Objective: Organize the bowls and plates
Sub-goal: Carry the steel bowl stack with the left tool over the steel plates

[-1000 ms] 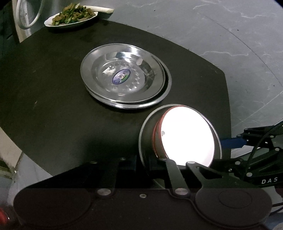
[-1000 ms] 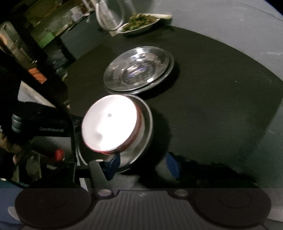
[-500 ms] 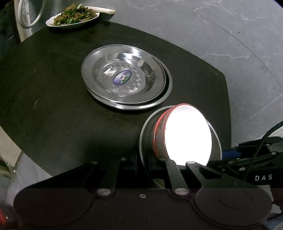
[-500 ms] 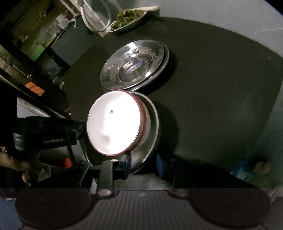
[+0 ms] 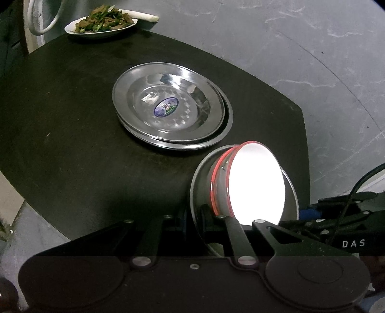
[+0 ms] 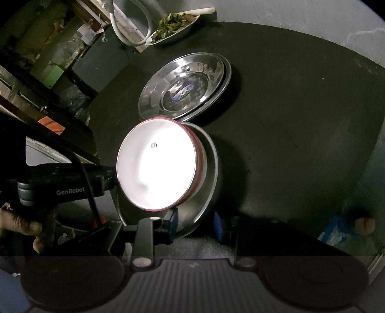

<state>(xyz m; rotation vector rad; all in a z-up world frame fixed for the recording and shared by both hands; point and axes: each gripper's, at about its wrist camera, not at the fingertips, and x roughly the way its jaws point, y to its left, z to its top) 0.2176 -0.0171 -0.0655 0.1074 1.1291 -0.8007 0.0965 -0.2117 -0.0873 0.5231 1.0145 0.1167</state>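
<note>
A white bowl with a red rim (image 5: 255, 183) (image 6: 156, 163) sits inside a steel plate (image 5: 199, 183) (image 6: 211, 173). Both are tilted steeply at the near edge of the black table (image 5: 72, 120). My left gripper (image 5: 202, 214) is shut on the plate's near rim; in the right wrist view its black body (image 6: 69, 190) reaches in from the left. My right gripper (image 6: 195, 224) has its blue pads on either side of the plate's lower rim, shut on it. A stack of steel plates (image 5: 168, 108) (image 6: 185, 86) lies flat in the table's middle.
A white dish of cooked greens (image 5: 101, 22) (image 6: 173, 26) stands at the table's far edge beside a white hose. A person's hand (image 6: 24, 226) holds the left gripper. Cluttered dark shelves stand beyond the table's left side. Grey floor surrounds the table.
The right gripper's jaws have narrowed onto the plate's rim and the wrist has rolled. The plate and bowl now tilt more steeply. The left gripper kept its hold.
</note>
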